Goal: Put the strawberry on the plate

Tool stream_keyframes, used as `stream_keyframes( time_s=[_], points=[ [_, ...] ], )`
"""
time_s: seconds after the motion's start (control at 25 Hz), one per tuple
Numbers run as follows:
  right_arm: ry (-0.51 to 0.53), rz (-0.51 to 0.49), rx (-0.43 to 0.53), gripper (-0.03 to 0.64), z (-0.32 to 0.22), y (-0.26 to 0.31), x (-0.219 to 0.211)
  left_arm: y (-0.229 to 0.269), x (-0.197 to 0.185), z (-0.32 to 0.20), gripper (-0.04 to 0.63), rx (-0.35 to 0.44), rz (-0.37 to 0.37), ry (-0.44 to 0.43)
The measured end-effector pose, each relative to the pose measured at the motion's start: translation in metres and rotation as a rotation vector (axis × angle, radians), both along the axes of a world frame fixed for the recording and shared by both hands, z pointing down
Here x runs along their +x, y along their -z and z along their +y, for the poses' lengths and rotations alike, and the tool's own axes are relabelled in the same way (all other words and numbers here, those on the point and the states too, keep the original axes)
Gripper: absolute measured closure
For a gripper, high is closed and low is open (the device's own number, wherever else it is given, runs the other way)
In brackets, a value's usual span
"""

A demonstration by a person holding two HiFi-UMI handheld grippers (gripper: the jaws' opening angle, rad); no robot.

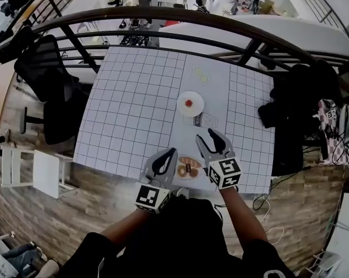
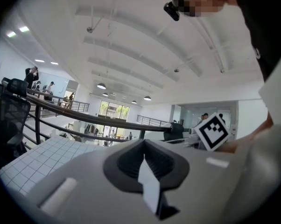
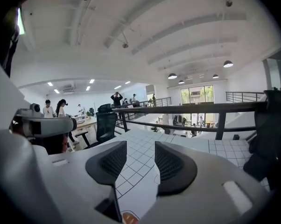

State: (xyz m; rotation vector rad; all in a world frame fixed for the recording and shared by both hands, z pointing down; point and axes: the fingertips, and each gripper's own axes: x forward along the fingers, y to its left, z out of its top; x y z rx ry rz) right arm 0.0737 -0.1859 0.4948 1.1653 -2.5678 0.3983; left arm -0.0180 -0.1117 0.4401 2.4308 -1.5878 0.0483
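- Table point(image 1: 134, 109) covered by a white gridded sheet; a plain strip without grid runs from the far edge to the near edge, right of centre.
- White plate point(image 1: 182, 109) lies on that plain strip, about midway between the far and near edges.
- Strawberry point(image 1: 189, 103) sits in the middle of the white plate. It is small and red, and well apart from both grippers.
- Second plate point(image 1: 190, 157) lies at the near edge on the same strip. It holds orange ring-shaped pieces and a dark piece; what they are is too small to tell.
- Left gripper point(image 1: 172, 152) is held over the near edge, just left of the second plate, tips pointing toward the far edge. In the left gripper view point(image 2: 144, 148) its dark pads meet, with nothing between them.
- Right gripper point(image 1: 206, 135) is held just right of and beyond the second plate, between it and the white plate. In the right gripper view point(image 3: 140, 148) its jaws stand wide apart. Only the gridded sheet shows through the gap, and nothing is held.
- A faint printed outline point(image 1: 204, 119) lies on the sheet between the white plate and the right gripper's tips.
- Dark railing point(image 1: 163, 22) curves past the far edge, and an office chair point(image 1: 47, 74) stands off the left edge.
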Motion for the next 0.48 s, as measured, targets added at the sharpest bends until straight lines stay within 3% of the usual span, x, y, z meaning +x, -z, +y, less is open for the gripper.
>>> stream_keyframes(
  time_s=[0.12,0.28,0.48],
  points=[
    [-0.027,-0.048,0.047,0.457,0.019,0.028,0.016,0.022,0.021,0.010,0.588,0.051,-0.006,-0.019],
    [-0.042,-0.109,0.062,0.566,0.051,0.056,0.025,0.030,0.037,0.029,0.588,0.087,0.022,-0.031],
    [-0.060,-0.149,0.103,0.617,0.085,0.076,0.039,0.042,0.059,0.041,0.588,0.112,0.019,-0.041]
  ],
)
